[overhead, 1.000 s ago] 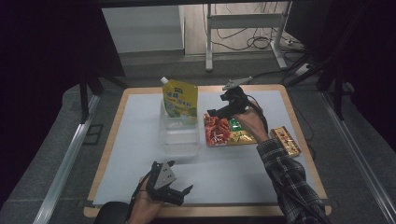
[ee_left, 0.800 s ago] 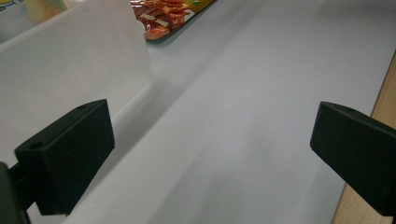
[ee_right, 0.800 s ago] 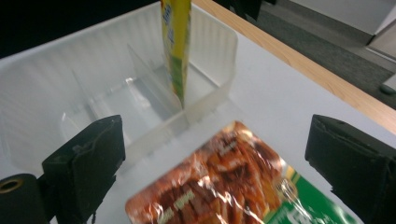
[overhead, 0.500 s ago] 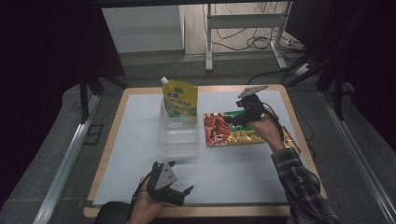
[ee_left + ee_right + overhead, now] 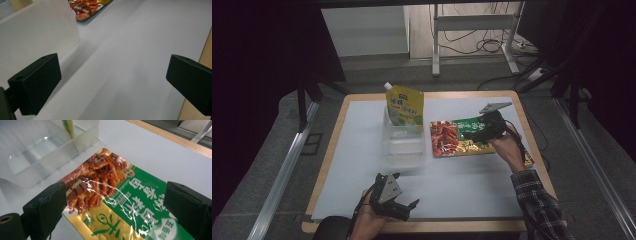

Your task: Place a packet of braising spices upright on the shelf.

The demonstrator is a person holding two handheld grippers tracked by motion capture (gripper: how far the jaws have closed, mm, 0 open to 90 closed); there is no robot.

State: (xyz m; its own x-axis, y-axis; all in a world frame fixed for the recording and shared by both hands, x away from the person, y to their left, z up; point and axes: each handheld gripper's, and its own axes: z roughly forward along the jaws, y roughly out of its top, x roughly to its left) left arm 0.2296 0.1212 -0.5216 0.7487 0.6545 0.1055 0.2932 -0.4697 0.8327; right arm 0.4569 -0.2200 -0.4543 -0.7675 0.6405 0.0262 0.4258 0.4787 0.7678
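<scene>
A flat snack packet (image 5: 457, 137), green and yellow with a red food picture, lies on the white mat right of centre. My right gripper (image 5: 475, 133) hovers open just above its right half; in the right gripper view the packet (image 5: 120, 202) spans the gap between the jaws of that gripper (image 5: 115, 207). A clear plastic box (image 5: 403, 142) stands left of the packet, with a yellow pouch (image 5: 404, 105) upright at its far end. My left gripper (image 5: 399, 207) rests open near the front edge with nothing in it; its own view (image 5: 112, 82) looks past the box wall (image 5: 37, 32).
A second, gold-coloured packet (image 5: 527, 159) lies partly under the right hand near the mat's right edge. The wooden table rim (image 5: 532, 150) frames the white mat (image 5: 357, 150). Metal rails and a desk frame with cables stand beyond the table.
My right gripper has moved right and a little toward the near side, lowering over the packet's green half. The left gripper has stayed where it was.
</scene>
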